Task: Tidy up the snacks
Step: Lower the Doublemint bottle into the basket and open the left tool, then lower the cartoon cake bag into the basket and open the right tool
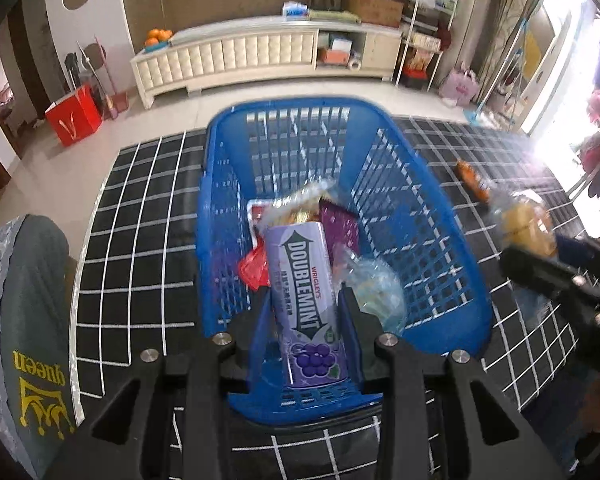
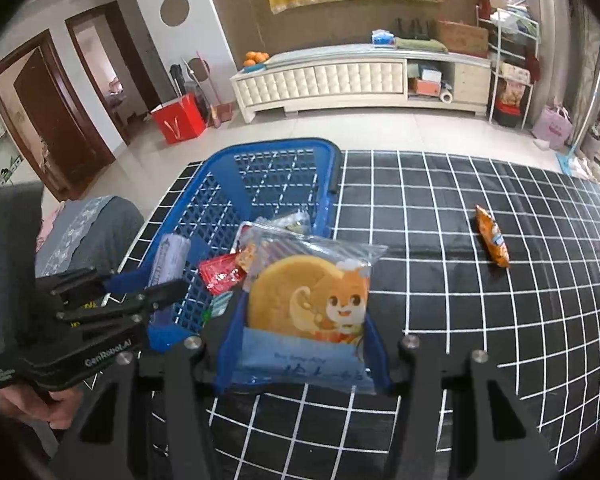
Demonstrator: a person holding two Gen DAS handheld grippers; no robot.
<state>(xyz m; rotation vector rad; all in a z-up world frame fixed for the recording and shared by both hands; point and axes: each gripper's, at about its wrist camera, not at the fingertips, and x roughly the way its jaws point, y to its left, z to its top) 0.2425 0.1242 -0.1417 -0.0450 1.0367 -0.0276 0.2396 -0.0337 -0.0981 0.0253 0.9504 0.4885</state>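
Left gripper (image 1: 305, 304) clamping gum box (image 1: 306, 300) | right gripper (image 2: 304, 336) gripping cake packet (image 2: 308, 304) | step: loading blue basket (image 1: 440, 240) at 12 o'clock | next: lower, release inside

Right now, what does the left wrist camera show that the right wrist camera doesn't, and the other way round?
Only the left wrist view shows the gum pack's printed front, clamped in the left tool, and the purple packet beneath. Only the right wrist view shows the cake packet's cartoon front clearly, gripped by the right tool, plus a hand holding the other tool. Both show the blue basket, the checked cloth and an orange packet lying outside.
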